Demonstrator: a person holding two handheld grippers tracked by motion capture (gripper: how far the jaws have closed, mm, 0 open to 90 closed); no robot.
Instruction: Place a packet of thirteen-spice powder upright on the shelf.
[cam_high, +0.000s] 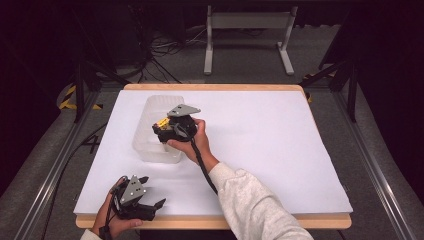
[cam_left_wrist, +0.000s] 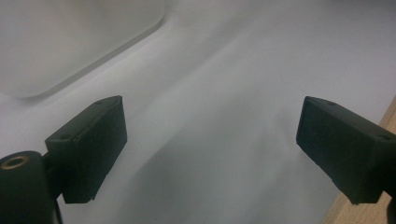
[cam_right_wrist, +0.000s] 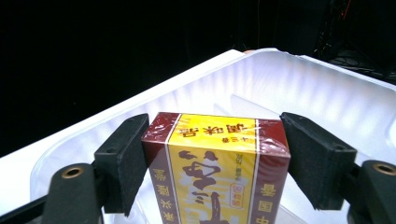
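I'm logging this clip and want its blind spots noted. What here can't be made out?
- Box: lower part cut off by the right gripper view's bottom edge; barely visible in the high view behind the right hand-held gripper.
- Clear bin: blurred and cropped in the left gripper view.
- Left hand-held gripper: open, empty.

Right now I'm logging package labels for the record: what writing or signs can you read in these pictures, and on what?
Box, held in the right gripper over the clear plastic tub: rows of Chinese-style characters, seen upside down; I cannot read them with confidence.
Same box: a small red round seal, too small to read.
High view: the box's print is too small to read.
Nothing else bears text.
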